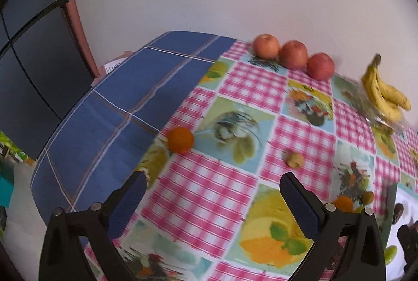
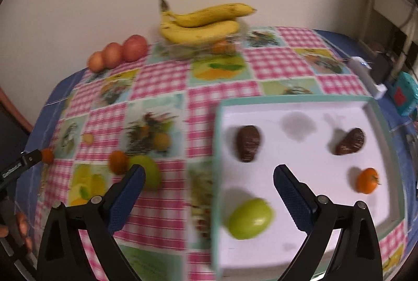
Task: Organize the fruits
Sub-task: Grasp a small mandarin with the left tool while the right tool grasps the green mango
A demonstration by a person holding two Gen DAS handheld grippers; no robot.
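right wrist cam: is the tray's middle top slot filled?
No, that hollow in the white tray is bare, flanked by a brown fruit on each side.

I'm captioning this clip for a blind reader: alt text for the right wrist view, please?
The open, empty right claw hovers over a white tray holding two brown fruits, a small orange and a green fruit. Behind it, bananas and three apples sit on a checked tablecloth.

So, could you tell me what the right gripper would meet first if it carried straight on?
Probably the white tray: the open, empty right gripper points at its near-left part, between the brown fruit and the green fruit. Depth is uncertain.
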